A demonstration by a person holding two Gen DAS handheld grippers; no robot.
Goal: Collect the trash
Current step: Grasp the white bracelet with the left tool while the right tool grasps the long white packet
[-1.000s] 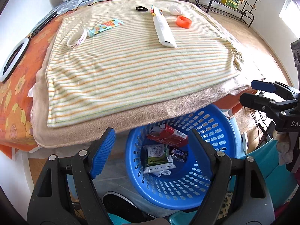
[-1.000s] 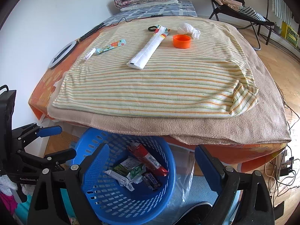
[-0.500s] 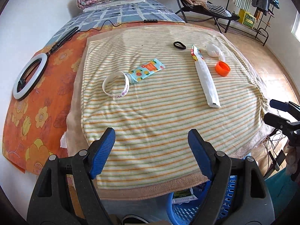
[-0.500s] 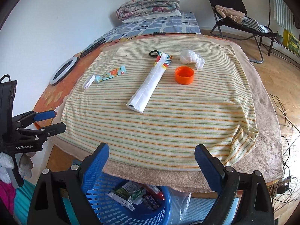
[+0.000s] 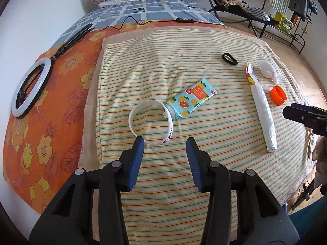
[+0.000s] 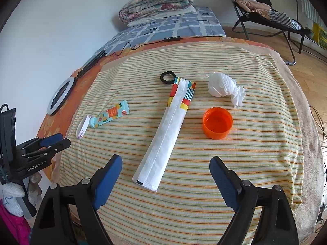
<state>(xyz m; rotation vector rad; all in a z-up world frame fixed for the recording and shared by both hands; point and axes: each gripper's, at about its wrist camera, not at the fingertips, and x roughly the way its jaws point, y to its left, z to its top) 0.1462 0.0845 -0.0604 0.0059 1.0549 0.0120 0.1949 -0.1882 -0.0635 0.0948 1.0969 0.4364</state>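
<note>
On the striped towel [image 5: 184, 77] lie a white wristband [image 5: 151, 120], a fruit-printed tube [image 5: 192, 100], a long white wrapper [image 5: 262, 108], an orange cap [image 5: 278, 95], a crumpled white tissue [image 5: 268, 71] and a black hair tie [image 5: 230, 59]. My left gripper [image 5: 165, 149] is open and empty, just short of the wristband. My right gripper [image 6: 165, 173] is open and empty, just short of the near end of the wrapper [image 6: 165, 140], with the cap [image 6: 217, 125] and tissue [image 6: 223, 87] beyond to the right.
A ring light [image 5: 30, 87] with its cable lies on the orange floral sheet at the left. Folded blankets [image 6: 157, 2] are stacked at the bed's far end. A folding chair [image 6: 265, 10] stands on the wood floor at the right.
Both grippers have risen from the blue basket below the bed edge and moved forward over the towel. The basket has left both views. The left jaws have narrowed somewhat.
</note>
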